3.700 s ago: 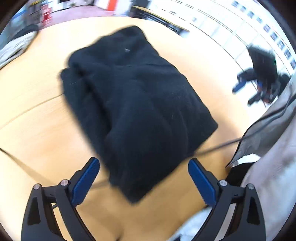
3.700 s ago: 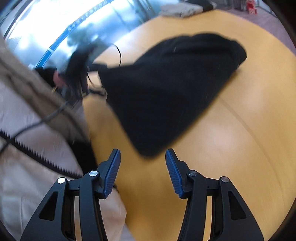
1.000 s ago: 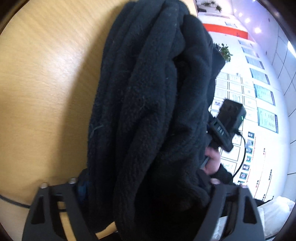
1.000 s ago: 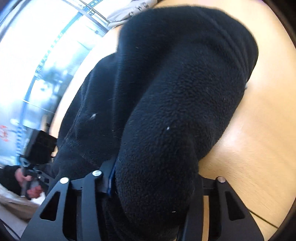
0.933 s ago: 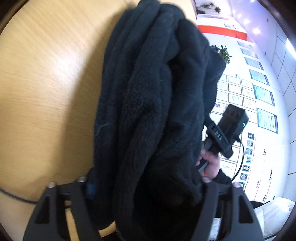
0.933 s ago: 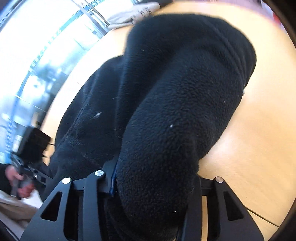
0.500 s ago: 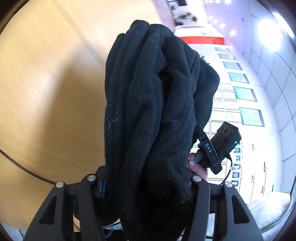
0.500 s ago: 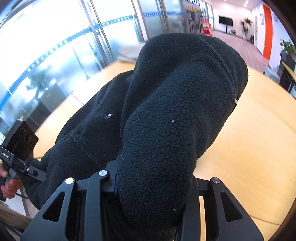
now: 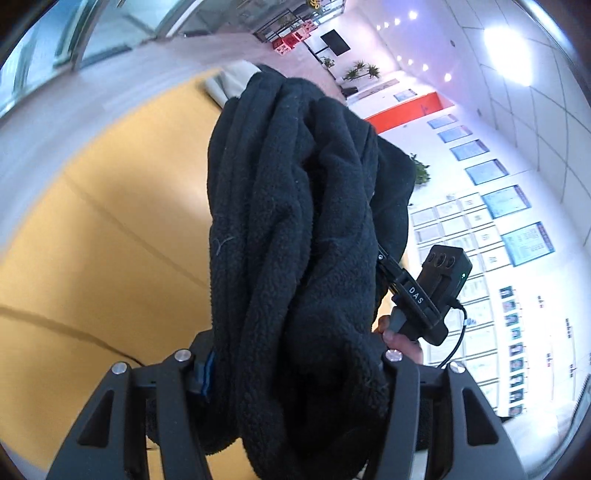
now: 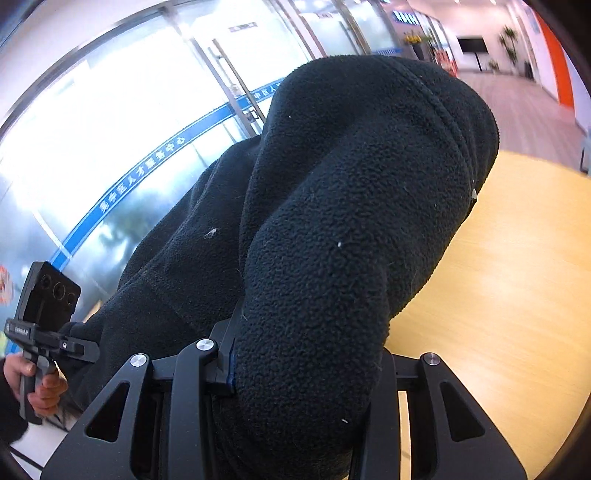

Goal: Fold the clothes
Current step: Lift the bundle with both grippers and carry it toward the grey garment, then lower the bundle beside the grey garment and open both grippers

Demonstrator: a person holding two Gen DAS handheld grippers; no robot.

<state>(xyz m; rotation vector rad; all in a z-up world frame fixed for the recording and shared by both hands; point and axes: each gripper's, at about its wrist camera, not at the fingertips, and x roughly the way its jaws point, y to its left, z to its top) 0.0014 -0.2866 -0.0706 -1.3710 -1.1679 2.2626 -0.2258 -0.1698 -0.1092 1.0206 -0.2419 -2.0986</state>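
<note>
Lifted off the counter (image 9: 92,236): folded black fleece (image 9: 295,229), long axis spanning left tool (image 9: 295,373) and right tool (image 10: 306,369), both clamped on it.

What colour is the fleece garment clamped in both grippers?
Plain black, no pattern: the folded fleece garment shows best in the right wrist view.

Wooden counter (image 9: 110,229) fills the foreground, pale yellow with a thin dark cable (image 9: 55,325) trailing across it. Beyond the counter's far edge, a light cloth bundle (image 9: 229,79). Behind that, a red wall panel (image 9: 406,109), potted plants (image 9: 360,70) and a dark wall screen (image 9: 334,40). Right of the red panel, rows of framed notices (image 9: 480,206) on a white wall. Ceiling spotlights (image 9: 412,14) glow overhead. In the right wrist view, bright glass doors (image 10: 147,110) with a blue band (image 10: 155,162) stand behind the counter.
</note>
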